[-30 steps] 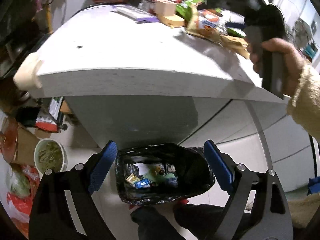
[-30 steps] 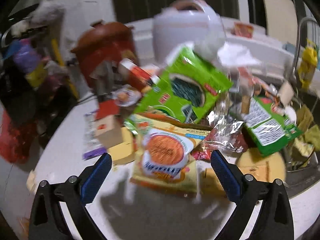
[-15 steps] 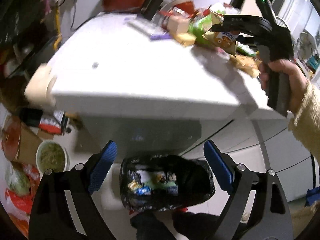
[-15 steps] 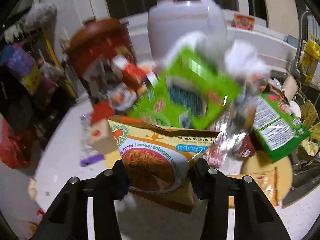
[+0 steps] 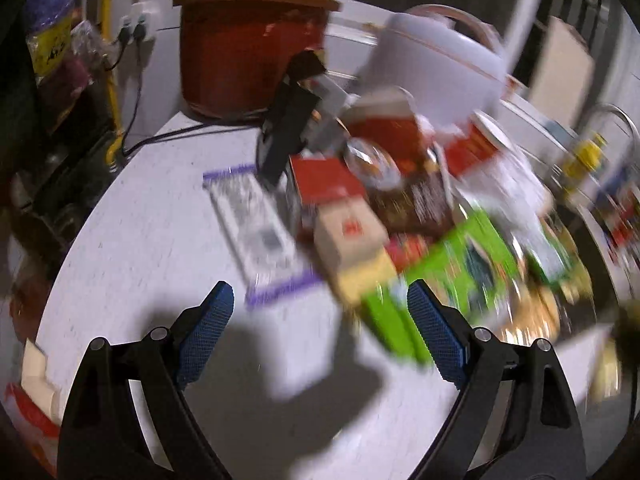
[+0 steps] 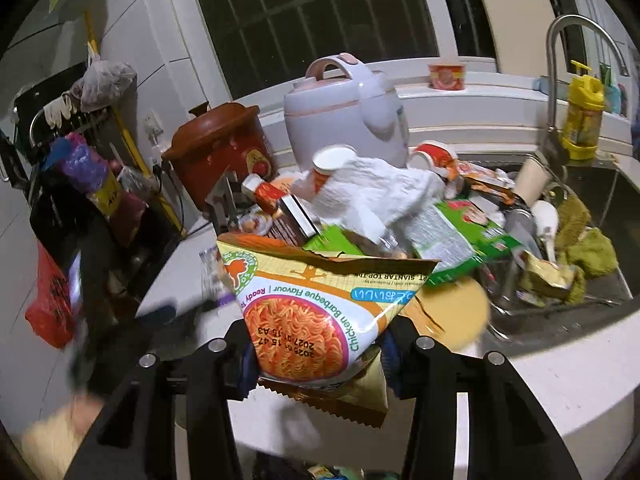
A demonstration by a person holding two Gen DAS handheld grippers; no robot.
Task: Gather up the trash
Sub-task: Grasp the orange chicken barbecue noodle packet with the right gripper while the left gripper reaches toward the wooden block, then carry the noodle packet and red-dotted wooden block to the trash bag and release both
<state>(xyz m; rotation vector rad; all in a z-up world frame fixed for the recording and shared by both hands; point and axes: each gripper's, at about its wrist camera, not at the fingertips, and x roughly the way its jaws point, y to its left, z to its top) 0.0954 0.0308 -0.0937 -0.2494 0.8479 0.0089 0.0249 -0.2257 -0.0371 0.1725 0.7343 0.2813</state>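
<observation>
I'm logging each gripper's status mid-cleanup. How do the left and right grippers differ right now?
The left gripper is open with nothing between its blue pads; the right gripper is shut on the noodle packet. The left gripper hovers over the white counter near the trash pile; the right gripper holds its packet lifted off the counter. Both are black, two-fingered and blue-padded.

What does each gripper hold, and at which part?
The right gripper pinches the noodle packet at its lower sealed end. The left gripper holds nothing.

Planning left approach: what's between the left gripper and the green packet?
Nothing: bare white counter and shadow between left gripper and green packet, which nearly touches its right finger; left wrist view, blurred.
</observation>
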